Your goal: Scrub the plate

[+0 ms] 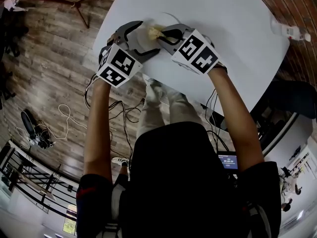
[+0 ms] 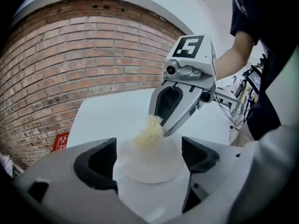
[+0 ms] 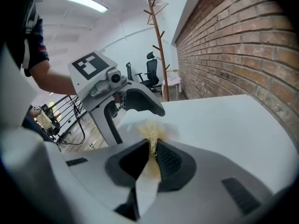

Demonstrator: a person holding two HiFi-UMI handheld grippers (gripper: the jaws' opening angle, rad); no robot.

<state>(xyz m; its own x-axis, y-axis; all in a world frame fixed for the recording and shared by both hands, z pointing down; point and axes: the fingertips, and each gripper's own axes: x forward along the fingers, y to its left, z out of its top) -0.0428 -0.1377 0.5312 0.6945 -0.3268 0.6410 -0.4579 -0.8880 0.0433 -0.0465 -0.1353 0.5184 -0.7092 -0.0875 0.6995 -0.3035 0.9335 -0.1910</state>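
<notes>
Right gripper view: right tool clamped on a pale fibrous scrubber, which touches the white plate. Left tool grips the plate across its rim, near the white bench's left edge.

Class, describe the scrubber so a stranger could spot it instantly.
On the white table, a pale plate sits in the left claw. The scrubber is the straw-yellow fibrous tuft pinched in the right claw, the only fuzzy thing there.
</notes>
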